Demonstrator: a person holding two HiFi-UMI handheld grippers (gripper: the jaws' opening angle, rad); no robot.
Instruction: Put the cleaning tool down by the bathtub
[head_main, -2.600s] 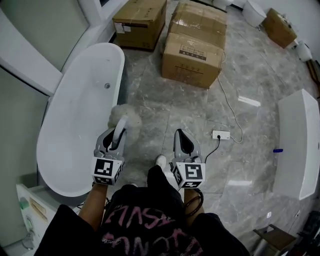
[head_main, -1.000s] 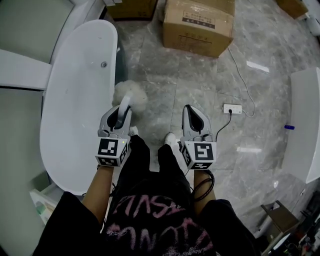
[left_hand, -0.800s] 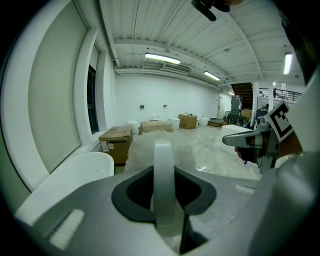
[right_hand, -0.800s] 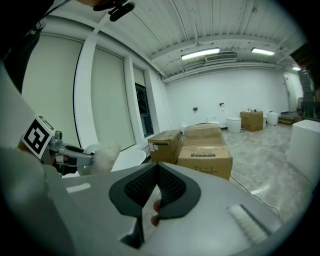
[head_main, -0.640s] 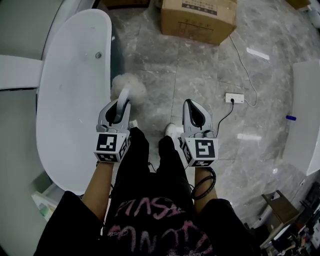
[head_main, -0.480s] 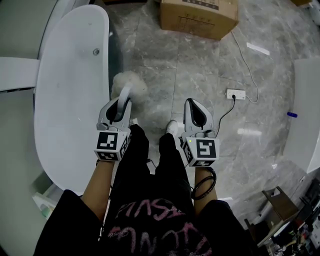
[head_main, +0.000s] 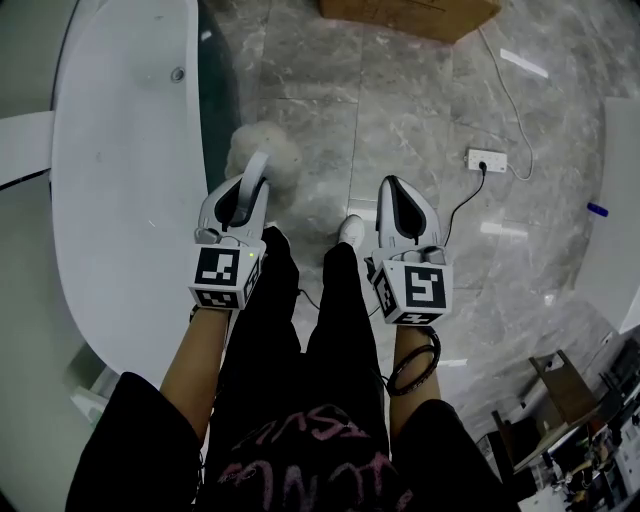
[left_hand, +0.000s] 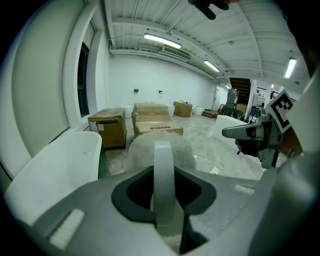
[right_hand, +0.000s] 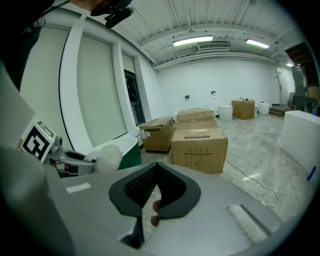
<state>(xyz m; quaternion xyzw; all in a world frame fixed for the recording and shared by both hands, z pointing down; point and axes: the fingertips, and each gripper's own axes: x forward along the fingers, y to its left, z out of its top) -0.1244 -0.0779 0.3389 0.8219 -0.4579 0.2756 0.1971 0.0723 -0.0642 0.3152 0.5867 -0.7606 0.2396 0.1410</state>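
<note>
Left hand-held gripper (head_main: 254, 172) clamps the fluffy duster (head_main: 268, 156); lower it beside the bathtub (head_main: 120, 200), then release. Right hand-held gripper (head_main: 396, 188) is closed, empty.

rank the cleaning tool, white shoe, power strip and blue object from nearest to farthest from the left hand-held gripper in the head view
From the left hand-held gripper:
1. cleaning tool: clamped in its jaws, fluffy head just ahead.
2. white shoe: just to its right.
3. power strip: farther right.
4. blue object: at the far right edge.

grey marble floor (head_main: 400, 120) | cardboard boxes (right_hand: 199, 145) | ceiling strip lights (right_hand: 194, 41)
</note>
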